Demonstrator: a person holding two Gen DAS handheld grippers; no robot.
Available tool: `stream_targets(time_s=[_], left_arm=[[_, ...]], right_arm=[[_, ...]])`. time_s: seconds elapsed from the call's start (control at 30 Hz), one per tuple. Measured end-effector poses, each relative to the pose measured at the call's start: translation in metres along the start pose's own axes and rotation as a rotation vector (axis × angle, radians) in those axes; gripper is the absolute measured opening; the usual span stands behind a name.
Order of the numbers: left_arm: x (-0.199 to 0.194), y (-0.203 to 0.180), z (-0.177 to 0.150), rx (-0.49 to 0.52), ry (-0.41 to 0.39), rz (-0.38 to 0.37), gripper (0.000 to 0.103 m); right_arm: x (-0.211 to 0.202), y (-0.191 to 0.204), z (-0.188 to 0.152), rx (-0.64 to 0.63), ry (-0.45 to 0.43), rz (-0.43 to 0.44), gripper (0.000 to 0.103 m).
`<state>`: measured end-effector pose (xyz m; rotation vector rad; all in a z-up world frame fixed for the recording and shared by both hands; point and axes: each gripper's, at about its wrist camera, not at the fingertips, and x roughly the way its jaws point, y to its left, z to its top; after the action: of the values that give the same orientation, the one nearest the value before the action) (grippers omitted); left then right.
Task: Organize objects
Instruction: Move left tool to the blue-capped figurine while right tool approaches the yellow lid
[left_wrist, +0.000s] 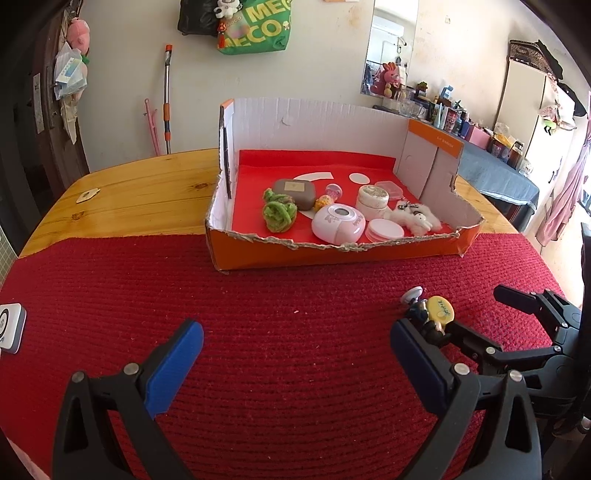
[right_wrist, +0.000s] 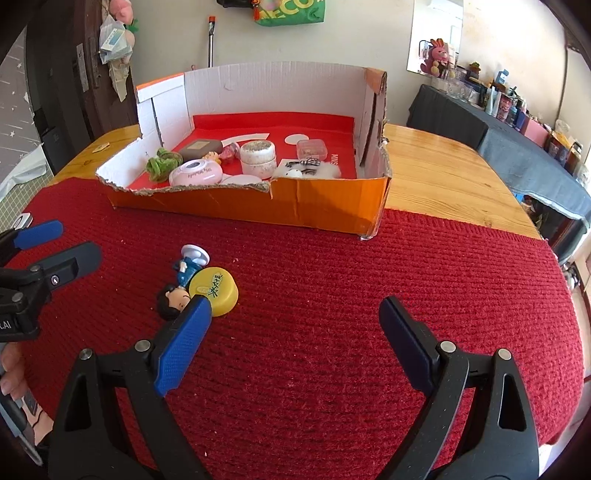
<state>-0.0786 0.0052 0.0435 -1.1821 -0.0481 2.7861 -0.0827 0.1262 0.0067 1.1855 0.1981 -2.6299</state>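
A small doll (right_wrist: 176, 291) with dark hair and blue clothes lies on the red mat (right_wrist: 314, 280), with a yellow round cap (right_wrist: 216, 290) against it. My right gripper (right_wrist: 295, 308) is open and holds nothing; its left blue pad (right_wrist: 184, 343) sits just beside the doll's head, outside the jaws. My left gripper (left_wrist: 297, 328) is open over bare mat, with the doll (left_wrist: 424, 319) and cap (left_wrist: 441, 308) just past its right pad (left_wrist: 415, 363). The orange cardboard box (left_wrist: 332, 256) holds a green scrunchie (left_wrist: 279, 212), a pink-white round device (left_wrist: 338, 223), a white jar (left_wrist: 373, 199) and a white plush (left_wrist: 415, 218).
The box (right_wrist: 258, 208) stands at the far edge of the mat on a wooden table (left_wrist: 140, 192). A white device (left_wrist: 9, 328) lies at the mat's left edge. A person's hand (right_wrist: 11, 373) shows at lower left. A side table (left_wrist: 495, 171) with bottles stands at the right.
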Motion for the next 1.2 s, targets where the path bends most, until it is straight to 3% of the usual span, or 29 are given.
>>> stream_targets(time_s=[0.3,0.47,0.63,0.77,0.87,1.03,1.2], left_arm=[[0.007,0.000,-0.007,0.044,0.049,-0.012,0.103],[0.010,-0.011,-0.007,0.073,0.067,-0.056,0.103],[0.013,-0.027,-0.007,0.121,0.090,-0.104,0.103],[0.021,-0.041,-0.004,0.165,0.100,-0.119,0.103],[0.026,-0.049,0.000,0.200,0.092,-0.109,0.099],[0.037,-0.059,0.004,0.246,0.107,-0.114,0.083],[0.042,-0.065,0.005,0.274,0.106,-0.134,0.080]], right_arm=[[0.009,0.025,0.001,-0.096,0.019,0.031,0.093],[0.015,0.011,0.006,-0.071,0.050,0.062,0.093],[0.014,-0.010,0.009,-0.056,0.041,-0.001,0.093],[0.013,-0.025,0.009,-0.050,0.060,0.083,0.093],[0.014,-0.028,0.011,-0.100,0.064,0.117,0.093],[0.016,-0.026,0.013,-0.165,0.066,0.169,0.090],[0.022,-0.024,0.017,-0.195,0.075,0.183,0.082]])
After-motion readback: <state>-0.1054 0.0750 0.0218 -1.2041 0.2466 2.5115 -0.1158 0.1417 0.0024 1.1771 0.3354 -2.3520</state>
